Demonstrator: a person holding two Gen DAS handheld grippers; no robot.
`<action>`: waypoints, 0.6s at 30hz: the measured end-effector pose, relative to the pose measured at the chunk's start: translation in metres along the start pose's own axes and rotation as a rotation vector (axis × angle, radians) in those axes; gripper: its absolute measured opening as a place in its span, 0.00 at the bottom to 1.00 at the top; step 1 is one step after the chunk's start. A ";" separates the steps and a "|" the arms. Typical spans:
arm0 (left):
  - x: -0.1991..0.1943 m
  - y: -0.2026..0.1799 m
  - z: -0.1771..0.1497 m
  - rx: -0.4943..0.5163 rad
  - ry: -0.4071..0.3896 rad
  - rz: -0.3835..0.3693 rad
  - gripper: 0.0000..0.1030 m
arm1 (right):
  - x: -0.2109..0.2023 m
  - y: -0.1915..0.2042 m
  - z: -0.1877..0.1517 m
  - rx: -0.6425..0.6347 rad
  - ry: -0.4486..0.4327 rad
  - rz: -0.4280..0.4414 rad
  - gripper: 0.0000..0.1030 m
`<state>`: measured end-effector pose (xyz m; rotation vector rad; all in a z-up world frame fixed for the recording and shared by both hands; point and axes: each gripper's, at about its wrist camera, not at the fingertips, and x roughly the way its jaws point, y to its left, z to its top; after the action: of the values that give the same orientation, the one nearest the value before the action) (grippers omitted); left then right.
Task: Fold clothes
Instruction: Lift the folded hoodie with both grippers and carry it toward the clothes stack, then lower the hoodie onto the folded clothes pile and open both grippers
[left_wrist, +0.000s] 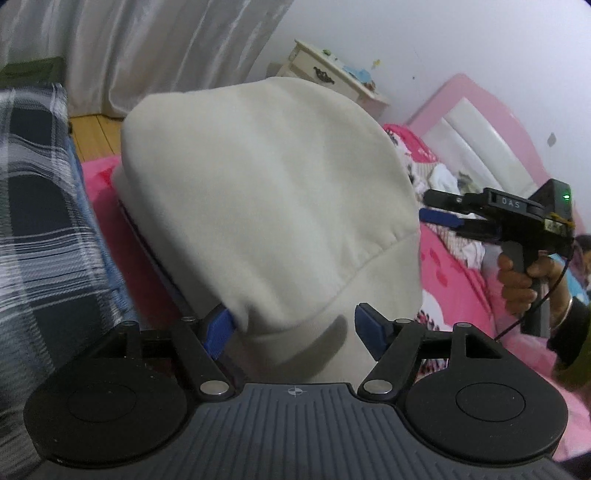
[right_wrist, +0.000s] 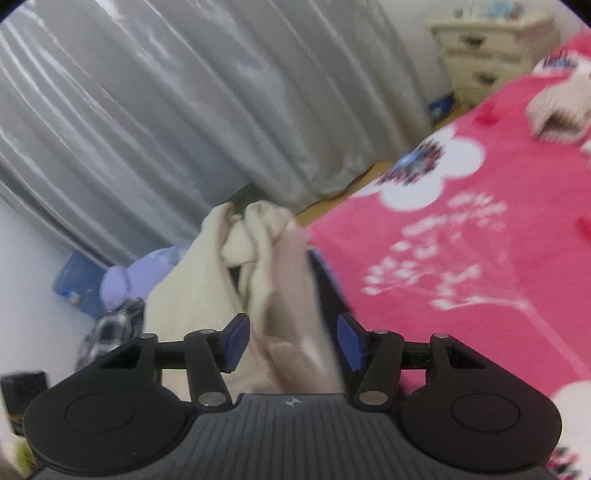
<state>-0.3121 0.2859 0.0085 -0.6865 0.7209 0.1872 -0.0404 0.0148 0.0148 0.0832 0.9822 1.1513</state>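
In the left wrist view a plaid cloth (left_wrist: 40, 206) fills the left edge, with a strip of wood floor (left_wrist: 94, 134) and a grey curtain (left_wrist: 155, 48) behind it. The cream garment (left_wrist: 266, 206) lies folded on the pink bedspread (left_wrist: 458, 280), its hem nearest the camera; bare bedspread shows along the garment's left and right edges. The left gripper (left_wrist: 293, 332) stands wide, its blue pads on either side of the hem and not pressing it. To the right the right gripper (left_wrist: 430, 206) hangs over the bed in a hand (left_wrist: 517, 280), jaws apart and empty, just beside the garment's right edge. Behind it loose clothes (left_wrist: 439, 177) are heaped against the pink headboard (left_wrist: 491, 122), and a cream nightstand (left_wrist: 328, 74) stands by the wall. In the blurred right wrist view the curtain (right_wrist: 147, 110) fills the left, cream fabric (right_wrist: 258, 266) lies between the parted pads of the gripper (right_wrist: 293, 341), and open bedspread (right_wrist: 461, 240) stretches right to a small pale garment (right_wrist: 557, 110).
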 end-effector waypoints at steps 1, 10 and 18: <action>-0.006 0.004 -0.002 0.011 0.010 -0.006 0.68 | -0.009 0.002 -0.002 -0.026 -0.018 -0.013 0.49; -0.015 -0.018 0.013 0.152 -0.102 -0.016 0.68 | -0.036 0.070 -0.034 -0.461 -0.076 0.002 0.35; 0.075 -0.022 0.039 0.157 -0.225 0.302 0.68 | 0.020 0.125 -0.077 -0.792 0.066 0.001 0.30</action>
<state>-0.2270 0.2883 -0.0084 -0.3960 0.6127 0.4721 -0.1825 0.0556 0.0210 -0.5906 0.5247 1.4761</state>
